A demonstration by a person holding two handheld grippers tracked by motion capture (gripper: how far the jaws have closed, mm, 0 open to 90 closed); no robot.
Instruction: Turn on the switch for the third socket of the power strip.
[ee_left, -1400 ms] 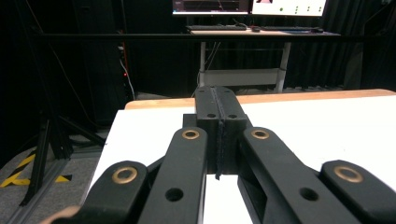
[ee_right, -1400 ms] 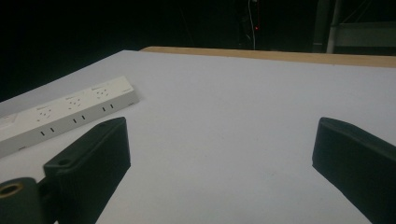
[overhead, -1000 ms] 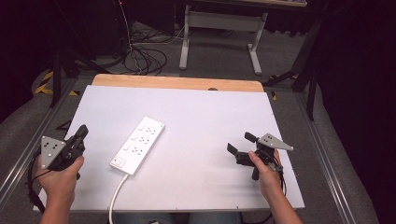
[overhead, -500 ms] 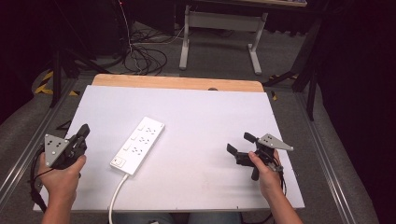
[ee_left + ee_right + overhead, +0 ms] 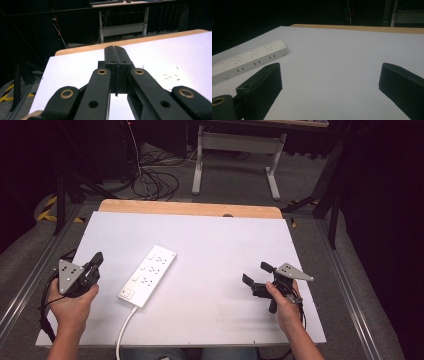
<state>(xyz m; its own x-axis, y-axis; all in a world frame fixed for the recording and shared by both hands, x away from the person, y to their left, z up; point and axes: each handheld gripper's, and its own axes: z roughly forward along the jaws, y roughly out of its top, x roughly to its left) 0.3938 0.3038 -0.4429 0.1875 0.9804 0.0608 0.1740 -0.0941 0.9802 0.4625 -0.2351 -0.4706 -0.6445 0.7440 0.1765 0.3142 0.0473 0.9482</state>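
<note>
Power strip (image 5: 148, 275): white, flat on the desk (image 5: 215, 240), lying diagonally just to the right of the left hand-held gripper (image 5: 95, 261) and well apart to the left of the right hand-held gripper (image 5: 254, 276); its cord (image 5: 125, 330) runs off the near edge.

Left hand-held gripper: jaws pressed together with nothing between them, as its own view makes plain; tip pointing forward and a little toward the strip.

Right hand-held gripper: jaws spread wide and empty, aimed leftward across the bare desk at the strip.

Left hand (image 5: 72, 302): low at the desk's near left corner, forearm coming up from the front edge, grey plate facing up.

Right hand (image 5: 285, 307): near the right edge, wrist turned inward so the tool faces the middle.

Step in hand: by my reading, an approach to the strip, neither tool touching it.

Doing it well: the left jaws would need to part before they could take the strip's long side; come in square to its narrow width, close to the switch end, and steady the far end with the right tool so the strip does not pivot or drag on its cord.
</note>
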